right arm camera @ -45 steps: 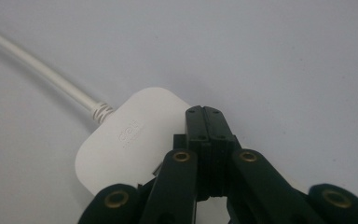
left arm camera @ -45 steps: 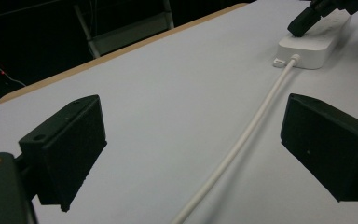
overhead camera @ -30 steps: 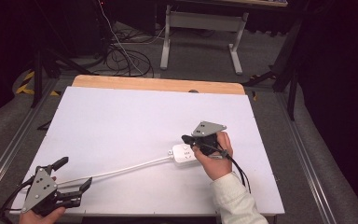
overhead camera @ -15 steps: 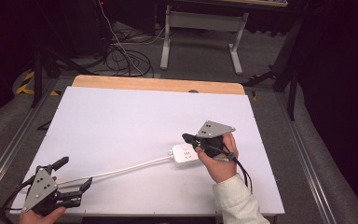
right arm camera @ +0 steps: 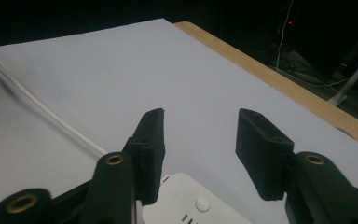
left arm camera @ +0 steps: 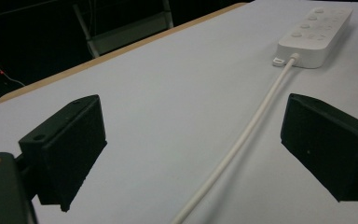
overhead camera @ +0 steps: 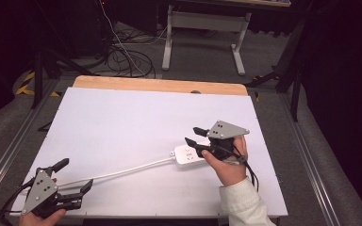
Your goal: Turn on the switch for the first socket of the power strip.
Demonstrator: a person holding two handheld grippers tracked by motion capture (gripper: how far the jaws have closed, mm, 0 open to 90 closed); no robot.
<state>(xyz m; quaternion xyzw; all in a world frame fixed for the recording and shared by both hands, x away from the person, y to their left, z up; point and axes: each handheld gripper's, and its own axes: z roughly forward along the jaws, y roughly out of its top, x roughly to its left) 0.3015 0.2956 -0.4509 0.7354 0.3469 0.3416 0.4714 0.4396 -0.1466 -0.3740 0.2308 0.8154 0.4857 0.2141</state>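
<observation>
My right gripper [overhead camera: 195, 135] has its fingers [right arm camera: 151, 140] apart with nothing between them; they have just been opening, and they hang a little above the white power strip [overhead camera: 188, 157], which lies flat on the white bench [overhead camera: 132, 122] right under and slightly behind their tips. In the right gripper view I see the strip's end [right arm camera: 191, 203] low between the two fingers, a round button on it, clear of both pads. The strip's long axis runs roughly across the line of my right fingers in the high view, from the hand [overhead camera: 228, 165] that carries the gripper out toward my left side, tilted a touch up at the far end. Its white cord [overhead camera: 118, 173] leaves the end that faces my left gripper [overhead camera: 73, 176] and runs in a long shallow line to it. My left fingers [left arm camera: 67, 149] stand wide apart, low over the bench near its front left corner, and the cord [left arm camera: 242, 140] passes between them without touching either pad. From there the strip [left arm camera: 314, 30] sits well ahead of the tips, lengthwise away from me, cord end nearest.
</observation>
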